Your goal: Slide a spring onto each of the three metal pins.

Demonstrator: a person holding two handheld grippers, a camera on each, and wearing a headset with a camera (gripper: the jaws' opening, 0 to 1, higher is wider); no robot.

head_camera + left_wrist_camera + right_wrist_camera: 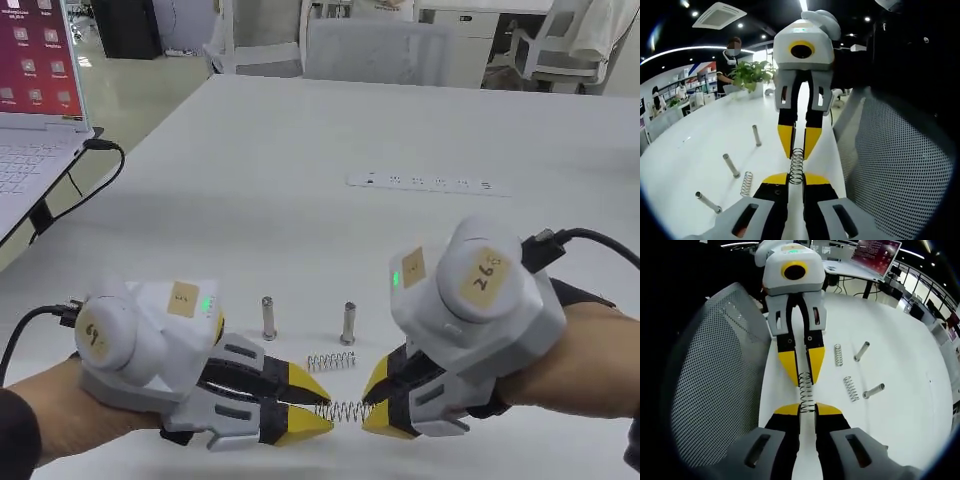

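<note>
I have the spring (345, 408) strung between both grippers, low at the near edge of the tabletop (420, 120); whether it touches the surface I cannot tell. The left gripper (318, 406) is clamped on one end and the right gripper (372, 402) on the other, their yellow tips facing each other with the coils bridging the short gap. In each gripper view I see my own jaws pinched together on the spring's end, with the other gripper reaching in from the top onto the far end.

Just beyond the grippers the first pin (268, 318) and second pin (348, 322) stand upright on the tabletop, apart from each other, with no spring on either. The left gripper view gives me a third pin (707, 201) in a row with those two, also bare; through the fisheye I cannot tell how straight it stands.

A second spring (332, 360) lies flat just in front of the second pin, between it and the gripper tips. In the right gripper view a third spring (838, 354) lies flat near a pin, not touching it.

Farther back a power strip (430, 182) lies on the tabletop, and an open laptop (30, 100) sits at the left edge with a cable (100, 185) plugged in
</note>
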